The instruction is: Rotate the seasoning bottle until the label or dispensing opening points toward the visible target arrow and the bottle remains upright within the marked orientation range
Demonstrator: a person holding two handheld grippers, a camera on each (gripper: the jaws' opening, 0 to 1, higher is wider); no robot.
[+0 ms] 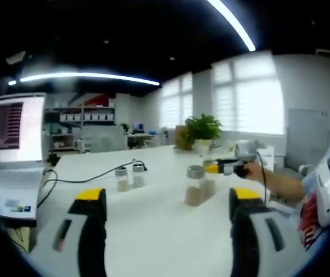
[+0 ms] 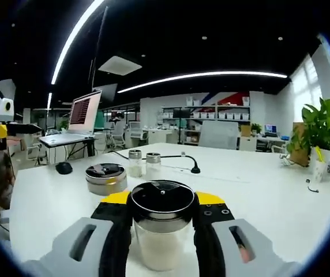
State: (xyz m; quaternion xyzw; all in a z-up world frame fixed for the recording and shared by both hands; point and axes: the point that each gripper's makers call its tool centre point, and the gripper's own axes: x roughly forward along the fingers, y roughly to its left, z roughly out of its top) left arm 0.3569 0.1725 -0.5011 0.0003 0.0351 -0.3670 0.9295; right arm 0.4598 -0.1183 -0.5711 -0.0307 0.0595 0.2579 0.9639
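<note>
Right gripper (image 2: 162, 231): closed on a glass bottle (image 2: 161, 231) with a dark lid, upright between its jaws, on the worktop (image 2: 257, 184).
Left gripper (image 1: 162, 231): jaws wide apart, holding nothing.
Just ahead of right gripper: round metal tin (image 2: 105, 178), slightly left.
Beyond: two small shakers (image 2: 143, 164), side by side.
Far right: potted plant (image 2: 321, 135).
Far left: laptop (image 2: 75, 121).

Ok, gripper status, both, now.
Left gripper: open, holding nothing.
Right gripper: shut on the seasoning bottle, upright on the table.
</note>
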